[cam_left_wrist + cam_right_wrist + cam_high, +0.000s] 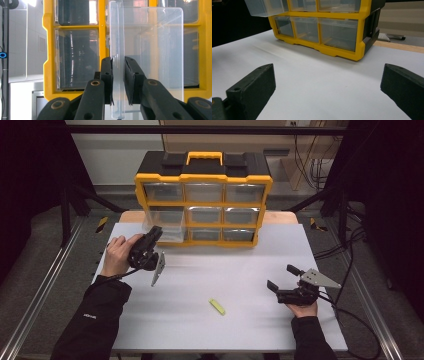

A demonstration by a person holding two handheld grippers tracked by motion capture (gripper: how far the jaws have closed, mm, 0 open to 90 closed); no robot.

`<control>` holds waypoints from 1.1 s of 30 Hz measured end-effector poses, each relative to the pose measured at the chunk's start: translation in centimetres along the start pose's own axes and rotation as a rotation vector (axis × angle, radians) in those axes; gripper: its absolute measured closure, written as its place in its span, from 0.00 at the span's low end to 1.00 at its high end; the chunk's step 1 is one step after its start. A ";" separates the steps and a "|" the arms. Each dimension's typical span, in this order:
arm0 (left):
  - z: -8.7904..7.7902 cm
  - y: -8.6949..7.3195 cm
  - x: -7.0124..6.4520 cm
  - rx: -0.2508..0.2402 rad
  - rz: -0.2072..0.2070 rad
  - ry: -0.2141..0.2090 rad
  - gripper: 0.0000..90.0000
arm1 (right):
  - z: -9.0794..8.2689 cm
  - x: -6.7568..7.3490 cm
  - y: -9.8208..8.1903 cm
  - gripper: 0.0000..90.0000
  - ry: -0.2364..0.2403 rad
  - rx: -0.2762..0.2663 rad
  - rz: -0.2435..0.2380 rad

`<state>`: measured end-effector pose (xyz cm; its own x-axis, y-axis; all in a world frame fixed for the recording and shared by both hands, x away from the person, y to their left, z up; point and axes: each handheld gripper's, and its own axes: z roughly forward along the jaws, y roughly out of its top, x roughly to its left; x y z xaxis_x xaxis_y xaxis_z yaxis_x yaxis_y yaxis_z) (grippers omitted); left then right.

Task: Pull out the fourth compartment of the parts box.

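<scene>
Now left gripper (118, 82) clamped on clear drawer (117, 37) front edge, right gripper (328, 82) jaws wide apart

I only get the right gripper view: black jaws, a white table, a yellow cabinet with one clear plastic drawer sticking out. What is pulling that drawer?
Observer: The left gripper, shut on the front wall of the clear plastic drawer.
Visitor: Which slot is it from?
Observer: Middle row, left column of the yellow and black cabinet, going by the high view.
Visitor: Anything lying on the table?
Observer: A small yellow-green strip, on the white table between the two hands.
</scene>
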<state>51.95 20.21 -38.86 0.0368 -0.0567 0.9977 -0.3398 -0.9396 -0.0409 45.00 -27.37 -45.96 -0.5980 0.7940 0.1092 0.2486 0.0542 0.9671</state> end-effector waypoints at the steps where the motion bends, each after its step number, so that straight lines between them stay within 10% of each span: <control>1: 0.0 0.0 0.0 0.000 0.000 0.000 0.86 | 0.0 0.0 0.0 0.00 0.001 0.000 0.000; 21: -0.6 0.8 0.8 -0.009 -0.103 -0.047 0.76 | 0.0 0.0 0.0 0.00 0.001 0.002 -0.003; 33: -1.6 2.2 2.2 -0.032 -0.398 -0.081 0.58 | 0.0 0.0 0.0 0.00 0.002 -0.004 0.001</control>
<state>49.72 18.54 -36.71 0.2452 0.2812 0.9278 -0.3134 -0.8827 0.3503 45.01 -27.41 -45.92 -0.5991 0.7930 0.1105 0.2463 0.0513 0.9678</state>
